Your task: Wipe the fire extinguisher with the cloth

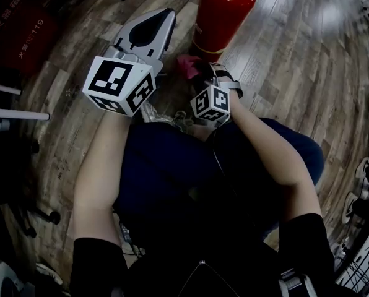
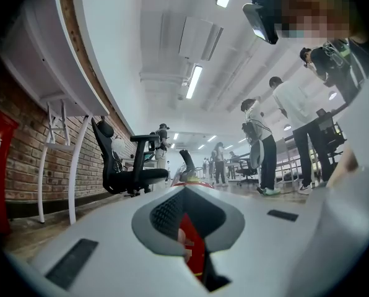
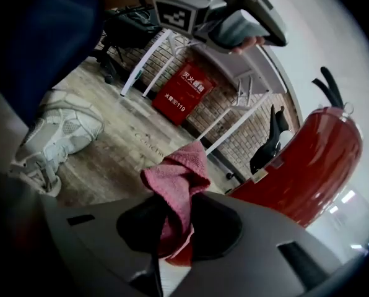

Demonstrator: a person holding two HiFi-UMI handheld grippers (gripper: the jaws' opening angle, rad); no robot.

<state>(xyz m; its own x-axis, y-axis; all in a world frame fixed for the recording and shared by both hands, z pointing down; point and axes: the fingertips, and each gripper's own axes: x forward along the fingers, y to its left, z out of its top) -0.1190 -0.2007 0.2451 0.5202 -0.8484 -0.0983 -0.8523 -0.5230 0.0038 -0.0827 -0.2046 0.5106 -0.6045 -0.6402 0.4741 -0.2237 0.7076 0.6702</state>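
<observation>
On the wood floor (image 1: 296, 73) ahead of me stands one red fire extinguisher (image 1: 221, 14), upright. Two grippers are in use. My right gripper (image 1: 198, 68) has its jaws closed on one pink cloth (image 1: 186, 64), which bunches up out of them. The cloth is near the extinguisher's base; I cannot confirm contact. My left gripper (image 1: 166, 16) sits just left of the extinguisher, its jaws brought together with nothing held between them.

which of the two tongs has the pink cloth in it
The right tongs: they are shut on the pink cloth, which bunches up out of them. The left tongs are shut with nothing between them.
</observation>
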